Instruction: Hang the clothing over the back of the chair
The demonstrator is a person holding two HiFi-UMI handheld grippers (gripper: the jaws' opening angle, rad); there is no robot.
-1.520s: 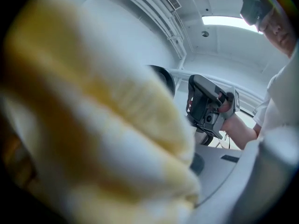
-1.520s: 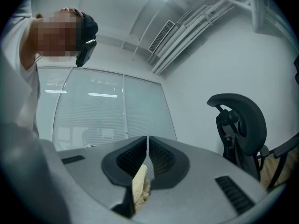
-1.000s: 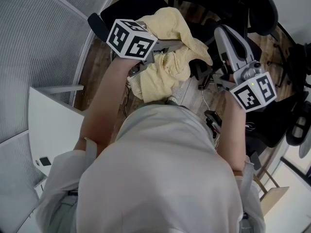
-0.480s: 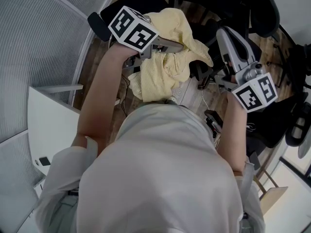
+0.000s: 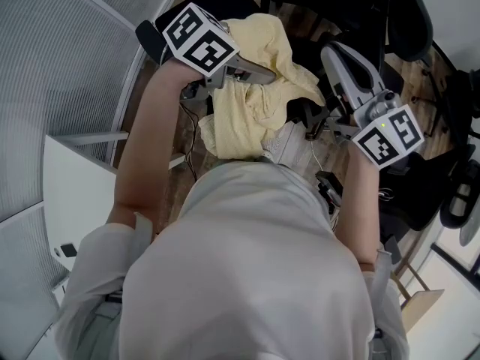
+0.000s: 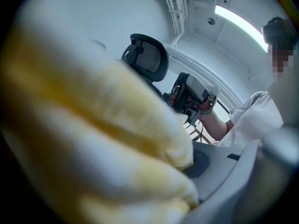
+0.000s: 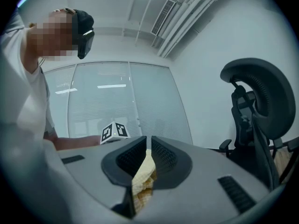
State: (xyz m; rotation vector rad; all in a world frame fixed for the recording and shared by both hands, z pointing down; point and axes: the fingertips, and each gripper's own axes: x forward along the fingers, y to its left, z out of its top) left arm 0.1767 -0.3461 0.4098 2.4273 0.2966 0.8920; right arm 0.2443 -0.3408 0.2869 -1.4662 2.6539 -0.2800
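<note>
The yellow clothing (image 5: pixel 259 77) hangs bunched in front of me, above the wooden floor, beside a black chair (image 5: pixel 214 2). My left gripper (image 5: pixel 262 72) reaches into its upper folds from the left. Its jaws have just been opening and now stand wide, with loose cloth (image 6: pixel 103 139) lying between them and hiding the left jaw. My right gripper (image 7: pixel 148 146) points level and is shut on a thin fold of the yellow cloth (image 7: pixel 142 181). It (image 5: pixel 334 55) sits at the garment's right edge. A black mesh-backed chair (image 6: pixel 145 55) stands beyond the cloth.
A white desk (image 5: pixel 75 193) and a ribbed glass partition (image 5: pixel 67 66) close off the left. More black office chairs (image 5: pixel 405 21) crowd the upper right, one with a tall headrest (image 7: pixel 259 101). Cables (image 5: pixel 191 148) trail on the floor. My white-shirted torso fills the lower head view.
The left gripper has tipped and its marker cube has shifted up and left. The yellow cloth under it has sagged lower. The right gripper has barely moved.
</note>
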